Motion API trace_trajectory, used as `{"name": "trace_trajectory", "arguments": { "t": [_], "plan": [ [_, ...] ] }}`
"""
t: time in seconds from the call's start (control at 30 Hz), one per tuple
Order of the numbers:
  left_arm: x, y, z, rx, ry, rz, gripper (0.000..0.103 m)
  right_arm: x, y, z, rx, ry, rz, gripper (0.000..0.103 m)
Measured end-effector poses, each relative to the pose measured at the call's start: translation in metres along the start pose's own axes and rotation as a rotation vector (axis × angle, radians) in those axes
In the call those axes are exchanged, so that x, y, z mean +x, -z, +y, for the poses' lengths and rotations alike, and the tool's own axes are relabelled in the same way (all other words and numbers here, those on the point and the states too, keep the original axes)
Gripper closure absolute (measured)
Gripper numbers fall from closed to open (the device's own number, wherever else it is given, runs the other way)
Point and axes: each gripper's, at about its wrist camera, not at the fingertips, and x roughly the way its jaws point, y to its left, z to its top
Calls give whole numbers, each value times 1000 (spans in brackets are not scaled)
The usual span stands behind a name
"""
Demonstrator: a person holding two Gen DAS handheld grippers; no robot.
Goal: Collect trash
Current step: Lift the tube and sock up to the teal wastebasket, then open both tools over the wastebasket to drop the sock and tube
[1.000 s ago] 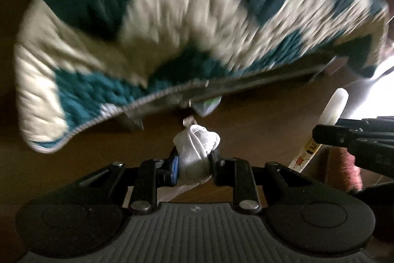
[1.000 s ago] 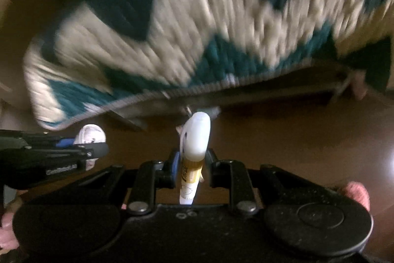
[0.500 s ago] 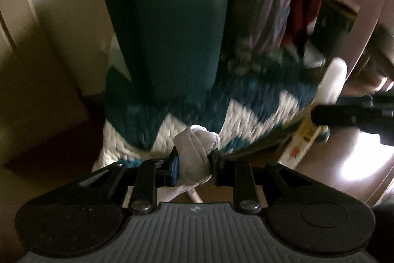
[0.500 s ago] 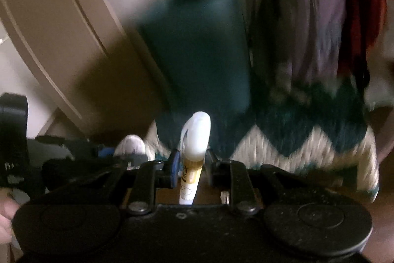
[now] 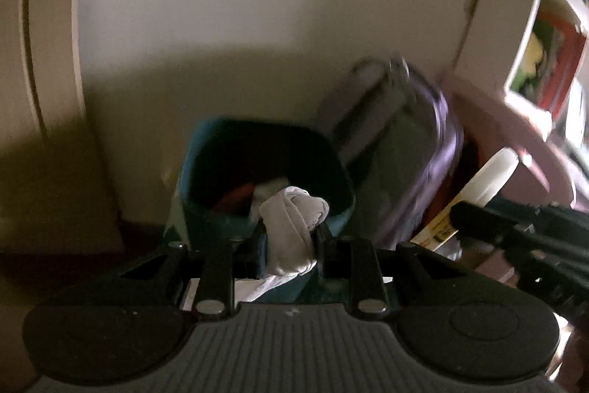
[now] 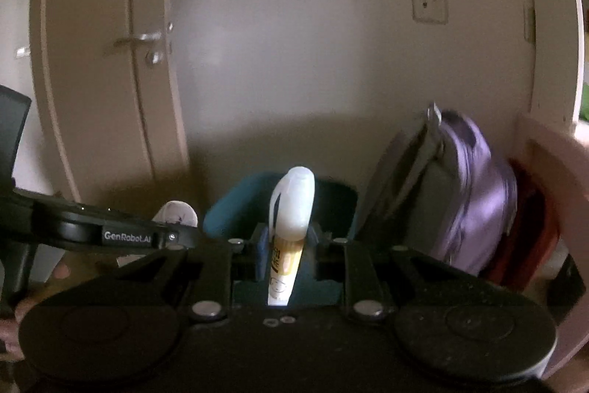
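Left claw (image 5: 291,238) pinches white crumpled tissue (image 5: 294,223), held just above near rim of teal bin (image 5: 191,168). Only left view shows bin's inside: red and white scraps. Right claw (image 6: 289,242) pinches white glue stick (image 6: 292,209) upright before bin. Right view shows more of door (image 6: 92,61) at left. Purple bag (image 6: 475,186) leans beside bin's right edge; wall close behind.

two claws (image 5: 291,242) (image 6: 285,242) (one bin (image 5: 198,172))
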Motion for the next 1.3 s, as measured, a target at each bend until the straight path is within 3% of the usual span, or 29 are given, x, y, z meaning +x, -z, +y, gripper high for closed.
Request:
{"name": "trace_trajectory", "arguments": {
  "t": [0.17, 0.33, 0.47, 0.63, 0.83, 1.07, 1.13, 1.17, 1.2, 1.23, 1.3],
  "plan": [
    [43, -41, 7, -52, -34, 15, 79, 47, -27, -26, 17, 32, -8, 82],
    [98, -57, 23, -78, -57, 60, 79, 97, -28, -35, 6, 50, 35, 82],
    [155, -55, 38, -107, -53, 142, 79, 147, -10, -39, -20, 88, 97, 82],
    [210, -45, 45, -77, -71, 216, 79, 195, 10, -38, -24, 39, 177, 82],
    [252, -44, 46, -33, -108, 330, 78, 233, 26, -32, -83, -3, 288, 82],
    [269, -39, 50, -26, -102, 417, 78, 250, 32, -32, -97, -10, 359, 78],
    [269, -44, 48, 0, -95, 401, 72, 249, 33, -30, -102, -15, 359, 75],
    [266, -44, 46, 11, -100, 392, 60, 249, 32, -30, -99, -24, 361, 73],
    [265, -44, 45, 10, -103, 392, 41, 248, 32, -29, -100, -31, 364, 69],
    [264, -44, 46, 0, -98, 386, 35, 246, 32, -28, -109, -33, 363, 68],
    [261, -46, 45, -8, -92, 362, 32, 240, 34, -24, -135, -32, 357, 66]
  ]
}}
